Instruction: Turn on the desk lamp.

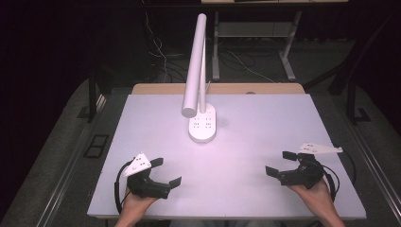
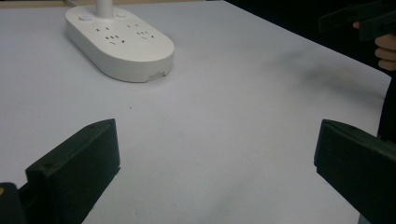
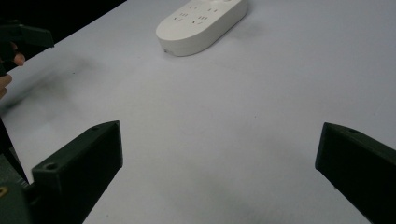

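A white desk lamp (image 1: pixel 195 66) stands at the back middle of the table on an oval base with power sockets (image 1: pixel 203 124) (image 2: pixel 119 41) (image 3: pixel 201 21). My left gripper (image 1: pixel 166 172) hovers low at the front left, jaws wide open and empty, aimed toward the table's middle. At the front right my right gripper (image 1: pixel 280 163) is likewise open with nothing between its jaws, pointing left. Each gripper view looks across bare tabletop toward the lamp base, well short of it. The right gripper (image 2: pixel 359 18) appears far off in the left gripper view, and the left gripper (image 3: pixel 23 36) in the right gripper view.
The white tabletop (image 1: pixel 255 127) runs wide around the lamp base. A wooden strip (image 1: pixel 236 89) edges its far side. Beyond it, dark floor holds cables (image 1: pixel 158 47) and metal table legs (image 1: pixel 287 56). A black frame post (image 1: pixel 352 94) stands off the right edge.
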